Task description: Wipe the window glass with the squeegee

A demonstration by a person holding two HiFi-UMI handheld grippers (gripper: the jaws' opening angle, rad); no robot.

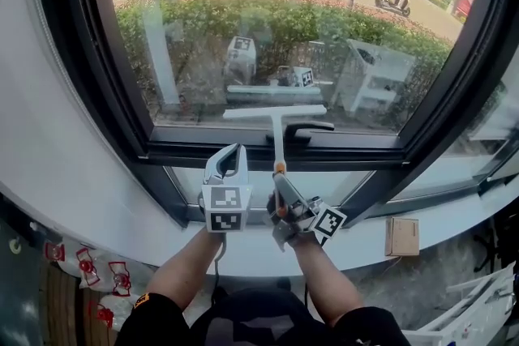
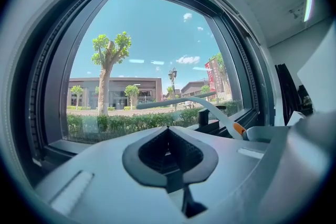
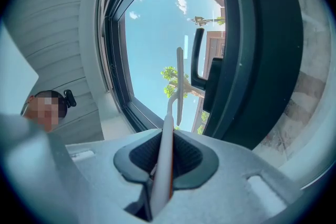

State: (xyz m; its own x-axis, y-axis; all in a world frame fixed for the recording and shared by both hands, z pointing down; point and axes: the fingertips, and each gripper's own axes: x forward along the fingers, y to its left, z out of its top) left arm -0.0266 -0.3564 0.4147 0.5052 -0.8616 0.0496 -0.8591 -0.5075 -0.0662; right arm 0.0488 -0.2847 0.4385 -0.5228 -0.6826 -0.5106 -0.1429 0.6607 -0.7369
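Nearest the lens: left forearm (image 1: 188, 271) and right forearm (image 1: 323, 281), bare below dark sleeves, reaching forward over the pale sill (image 1: 122, 215). Left claw (image 1: 230, 154) with its marker cube toward the viewer, tips pointing up at the window; in the left gripper view, pads (image 2: 137, 157) pressed together with nothing between them. Right claw (image 1: 285, 211) just beside it on the right, not touching it, clamped on the lower shaft of the squeegee (image 1: 276, 143); in the right gripper view, white shaft (image 3: 167, 139) pinched between the dark pads, orange band at the grip.

Long axis of the shaft straight away from the right claw, up and forward toward the window glass (image 1: 284, 28). Blade (image 1: 274, 113) crosswise at the far end, level, low on the pane, just above the bottom rail of the dark frame (image 1: 243, 148) and the black window handle (image 1: 302, 128). Faint mirror of the blade in the glass slightly above it; contact with the pane not resolvable in any view.

Judged: most of the pane above the blade, so next stroke likely to call for a lift along the shaft's own axis or a sideways draw, blade kept level. Right claw alone on the tool; left claw free, to the left of the shaft
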